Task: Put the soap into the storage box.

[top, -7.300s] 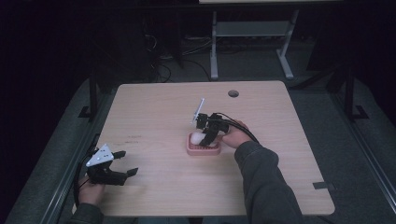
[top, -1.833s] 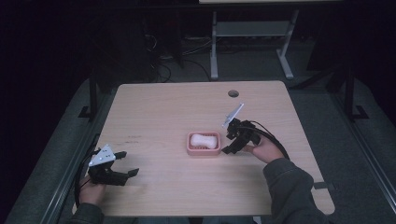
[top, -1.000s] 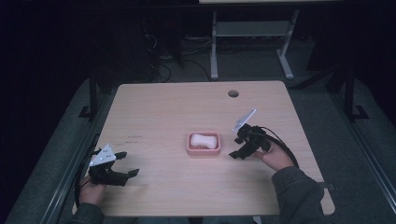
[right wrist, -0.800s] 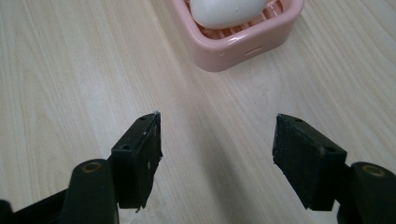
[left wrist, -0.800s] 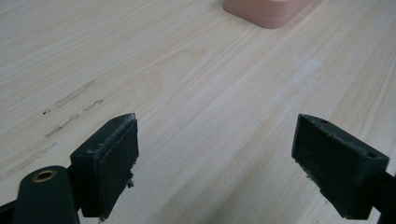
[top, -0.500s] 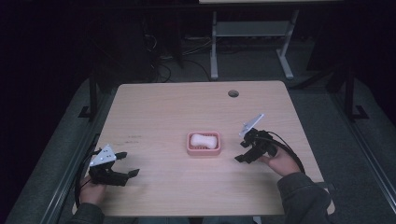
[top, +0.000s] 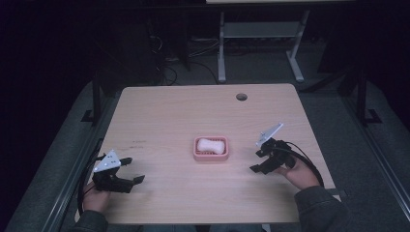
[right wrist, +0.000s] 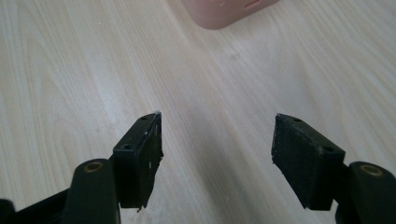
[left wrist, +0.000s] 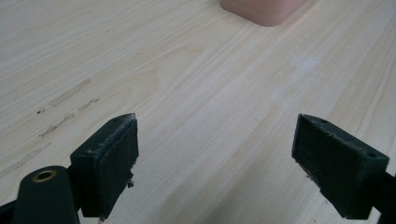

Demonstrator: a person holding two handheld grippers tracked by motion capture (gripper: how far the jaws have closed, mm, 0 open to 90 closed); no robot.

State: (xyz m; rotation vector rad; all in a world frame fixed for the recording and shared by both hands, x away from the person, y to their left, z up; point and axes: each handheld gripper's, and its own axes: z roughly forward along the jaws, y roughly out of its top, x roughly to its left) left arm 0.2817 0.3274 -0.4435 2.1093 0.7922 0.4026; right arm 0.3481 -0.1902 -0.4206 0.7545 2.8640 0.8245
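Right gripper (top: 257, 161) jaws spread wide, empty, low over table (top: 169, 111), right of pink dish (top: 211, 149). White soap (top: 211, 144) lies in dish. Left gripper (top: 133, 169) wide too, near front-left edge.

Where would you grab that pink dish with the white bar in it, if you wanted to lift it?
Probably by the two long walls of the pink dish, coming straight down from above. It is a low rounded rectangle lying flat, so its short span should fit between open jaws. The white bar fills the middle, so stay on the rim. The right gripper is nearer.
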